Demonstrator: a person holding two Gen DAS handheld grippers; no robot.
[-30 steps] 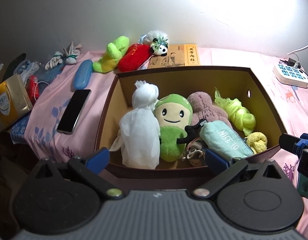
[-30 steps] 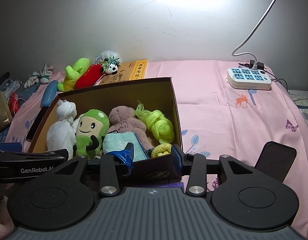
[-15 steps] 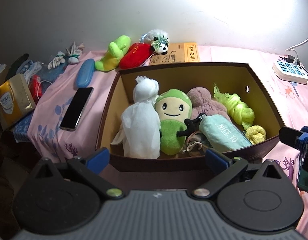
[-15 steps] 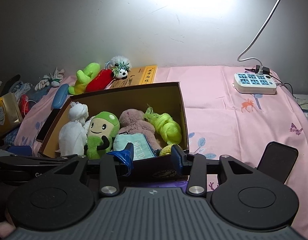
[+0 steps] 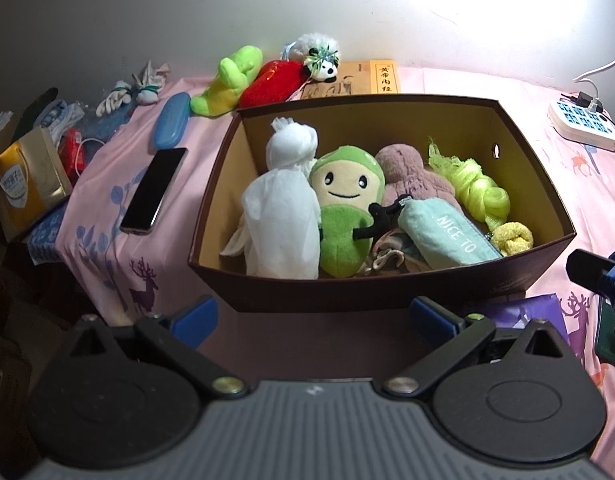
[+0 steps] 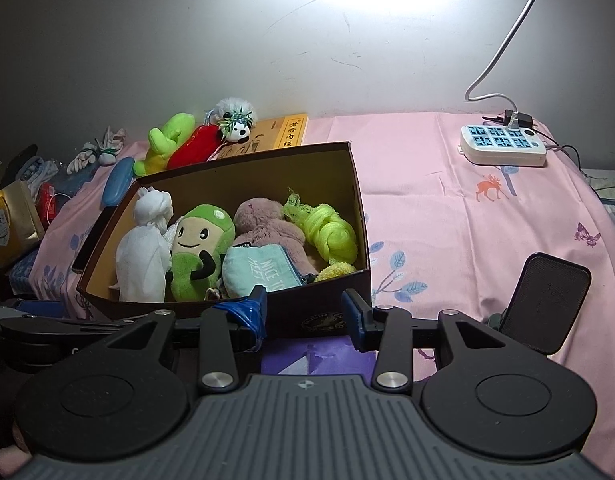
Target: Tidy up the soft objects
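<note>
So, both your grippers sit empty with jaws apart, left gripper (image 5: 311,316) wider than right gripper (image 6: 303,308). The box (image 5: 347,300) is dead ahead; leftover plushies (image 5: 251,80) lie beyond it, up-left, long axes slanting, so left's probably nearer.

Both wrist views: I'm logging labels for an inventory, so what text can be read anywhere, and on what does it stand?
"NICE TO" on the teal pouch in the box; the right wrist view shows a second line beginning "MEET", the rest hidden.
Four Chinese characters on the yellow book behind the box.
Print on the gold bag at the left: too blurred to read.
Round emblem on the box front: too dark to read.
</note>
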